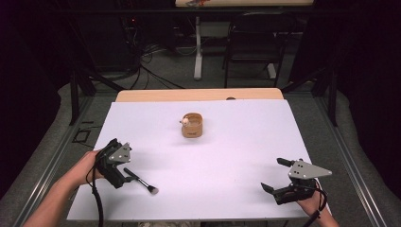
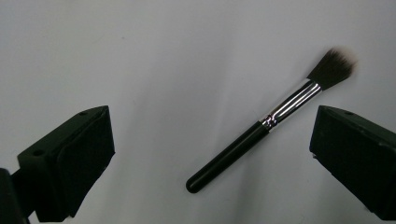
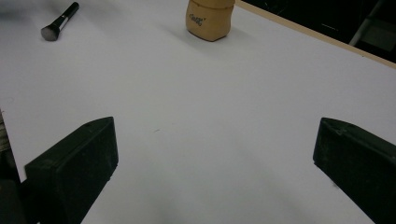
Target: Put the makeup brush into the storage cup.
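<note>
Progress appears nil: black-handled makeup brush lies ungrasped between left gripper jaws, spread wide; right gripper jaws likewise apart, holding nothing.

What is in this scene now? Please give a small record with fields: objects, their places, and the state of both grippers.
surface: white sheet on a wooden table
brush: makeup brush lying flat, near the left gripper, untouched
container: tan wooden cup, upright, mid-table toward the far side
cup contents: something small and pale at the rim, unclear
left gripper: open, fingers apart, brush lying between them
right gripper: open, holding nothing, over bare sheet
</note>
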`<move>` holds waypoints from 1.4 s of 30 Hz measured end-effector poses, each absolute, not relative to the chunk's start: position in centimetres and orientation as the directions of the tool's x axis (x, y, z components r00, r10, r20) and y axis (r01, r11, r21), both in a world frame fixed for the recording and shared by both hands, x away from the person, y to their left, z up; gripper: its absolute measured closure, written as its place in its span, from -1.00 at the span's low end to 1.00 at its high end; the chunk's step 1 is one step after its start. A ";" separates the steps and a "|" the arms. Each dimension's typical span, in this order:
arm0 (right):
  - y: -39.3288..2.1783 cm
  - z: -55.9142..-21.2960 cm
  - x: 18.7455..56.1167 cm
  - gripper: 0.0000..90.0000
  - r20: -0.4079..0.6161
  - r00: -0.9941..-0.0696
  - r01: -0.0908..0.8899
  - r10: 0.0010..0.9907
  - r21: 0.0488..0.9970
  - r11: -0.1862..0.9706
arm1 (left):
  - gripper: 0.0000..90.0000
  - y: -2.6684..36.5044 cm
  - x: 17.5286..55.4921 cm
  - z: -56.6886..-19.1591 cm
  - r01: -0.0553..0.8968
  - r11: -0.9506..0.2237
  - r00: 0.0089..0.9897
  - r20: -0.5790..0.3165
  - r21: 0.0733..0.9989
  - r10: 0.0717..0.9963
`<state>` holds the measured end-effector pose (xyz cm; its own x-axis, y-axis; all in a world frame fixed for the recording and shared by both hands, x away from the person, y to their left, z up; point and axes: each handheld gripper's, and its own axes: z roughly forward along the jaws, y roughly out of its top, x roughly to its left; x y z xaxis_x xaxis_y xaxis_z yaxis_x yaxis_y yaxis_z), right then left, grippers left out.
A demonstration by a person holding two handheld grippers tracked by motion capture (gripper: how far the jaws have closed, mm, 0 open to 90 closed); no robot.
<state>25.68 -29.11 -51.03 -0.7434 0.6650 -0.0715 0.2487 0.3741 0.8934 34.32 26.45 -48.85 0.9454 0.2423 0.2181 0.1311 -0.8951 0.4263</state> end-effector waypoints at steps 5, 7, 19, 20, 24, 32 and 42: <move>-29.1 -51.0 25.7 -1.00 -0.073 -0.744 0.247 0.664 0.893 0.375 | -0.96 25.7 34.8 -48.9 0.099 -0.930 0.957 0.223 0.355 0.187; -29.1 -51.0 25.7 -1.00 -0.072 -0.745 0.247 0.664 0.894 0.374 | -0.88 25.7 34.9 -48.9 0.090 -0.935 0.960 0.222 0.344 0.173; -29.1 -51.0 25.7 -1.00 -0.073 -0.746 0.252 0.662 0.890 0.381 | -0.69 24.5 35.5 -49.1 0.028 -0.978 0.975 0.209 0.205 0.072; -29.1 -51.1 25.7 -1.00 -0.073 -0.746 0.251 0.662 0.890 0.381 | -0.68 24.5 35.6 -49.2 0.026 -0.981 0.977 0.203 0.192 0.066; -29.1 -51.0 25.7 -1.00 -0.073 -0.746 0.251 0.662 0.889 0.382 | -0.69 24.3 35.7 -49.4 0.017 -0.986 0.980 0.192 0.166 0.049; -29.0 -51.1 25.8 -1.00 -0.071 -0.747 0.250 0.661 0.891 0.379 | -0.68 23.8 35.7 -50.1 -0.008 -0.993 0.983 0.184 0.118 0.014; -29.0 -51.1 25.8 -1.00 -0.073 -0.747 0.255 0.661 0.886 0.386 | -0.36 23.1 35.5 -50.7 -0.051 -0.996 0.986 0.163 0.076 -0.038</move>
<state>25.80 -29.02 -51.13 -0.7471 0.6607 -0.0728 0.2553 0.3863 0.8864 35.53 23.14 -50.65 0.9859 -0.0376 0.1633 -0.0506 -0.9958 0.0759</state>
